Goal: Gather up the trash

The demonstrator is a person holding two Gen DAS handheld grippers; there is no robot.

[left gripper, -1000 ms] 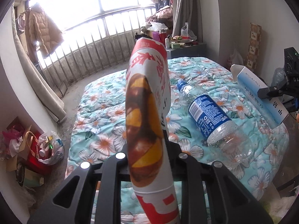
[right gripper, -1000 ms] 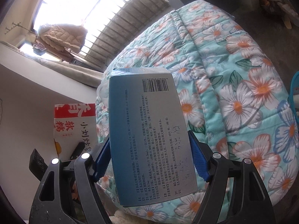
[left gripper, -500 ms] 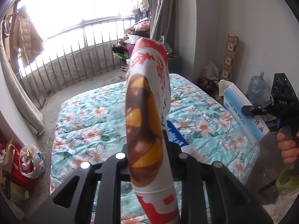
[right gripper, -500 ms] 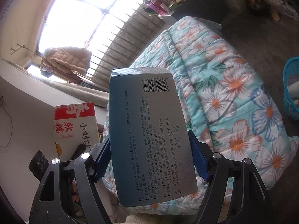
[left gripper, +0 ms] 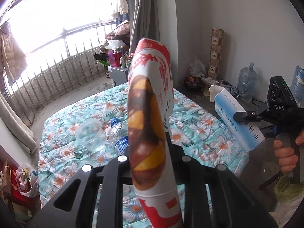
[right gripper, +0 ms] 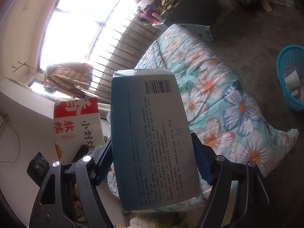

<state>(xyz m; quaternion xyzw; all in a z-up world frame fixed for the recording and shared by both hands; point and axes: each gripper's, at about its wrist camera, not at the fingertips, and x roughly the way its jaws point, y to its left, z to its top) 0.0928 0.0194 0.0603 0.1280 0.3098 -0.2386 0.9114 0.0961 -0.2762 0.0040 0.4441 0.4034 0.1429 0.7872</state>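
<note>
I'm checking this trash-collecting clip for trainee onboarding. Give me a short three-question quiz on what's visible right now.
1. True or false: the left gripper is shut on a red and white paper bag.
2. What does the right gripper hold? A) bottle B) blue box C) cup
3. Name one piece of trash on the bed.

Key: 1 true; 2 B; 3 plastic bottle or clear cup.

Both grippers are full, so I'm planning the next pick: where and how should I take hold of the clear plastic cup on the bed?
The clear cup lies on its side on the floral quilt, its open mouth facing the camera, next to the plastic bottle. Come from above and close across the thin side wall near the rim. Its round body may roll, and the bottle crowds its right, so favour the free left side.
</note>
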